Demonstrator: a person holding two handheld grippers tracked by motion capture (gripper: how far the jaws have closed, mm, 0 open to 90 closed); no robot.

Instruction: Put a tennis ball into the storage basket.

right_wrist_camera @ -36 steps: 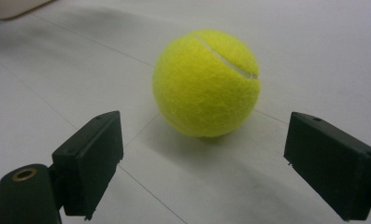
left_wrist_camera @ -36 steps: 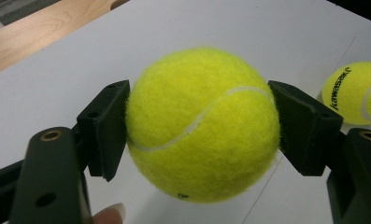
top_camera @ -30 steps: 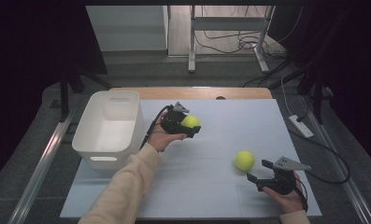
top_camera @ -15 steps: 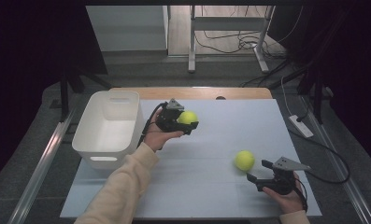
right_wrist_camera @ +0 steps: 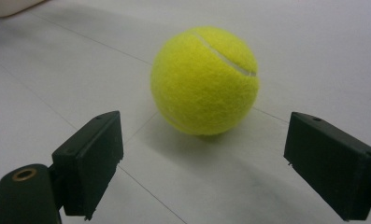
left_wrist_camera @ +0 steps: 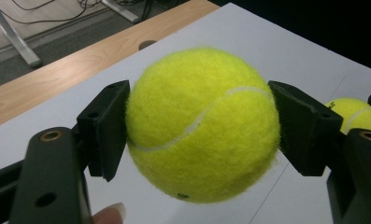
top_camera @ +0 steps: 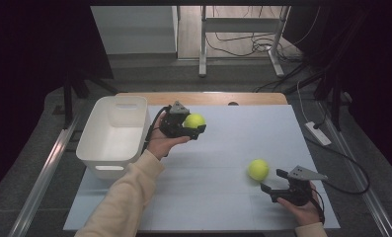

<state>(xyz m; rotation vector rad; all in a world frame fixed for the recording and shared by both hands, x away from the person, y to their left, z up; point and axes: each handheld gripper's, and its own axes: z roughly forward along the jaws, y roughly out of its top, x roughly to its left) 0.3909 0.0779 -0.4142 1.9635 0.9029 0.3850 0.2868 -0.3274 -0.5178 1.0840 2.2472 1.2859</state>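
A yellow tennis ball (top_camera: 194, 120) is held off the table beside the white bin, with my left gripper (top_camera: 192, 126) shut on it. In the left gripper view both black pads press on the ball (left_wrist_camera: 202, 121) from either side of my left gripper (left_wrist_camera: 199, 128). A second tennis ball (top_camera: 258, 169) rests on the pale table cover at the front right. My right gripper (top_camera: 272, 180) lies just behind that ball, open. In the right gripper view that ball (right_wrist_camera: 204, 80) sits a little beyond the spread jaws of my right gripper (right_wrist_camera: 204, 163), untouched.
A white plastic bin (top_camera: 109, 165) stands on the left side of the table, close to my left hand. A wooden strip (top_camera: 208, 98) runs along the table's far edge. Table legs and cables lie on the floor beyond.
My left hand has carried its ball a little up and leftward, nearer the bin. The right gripper and the second ball have stayed where they were.
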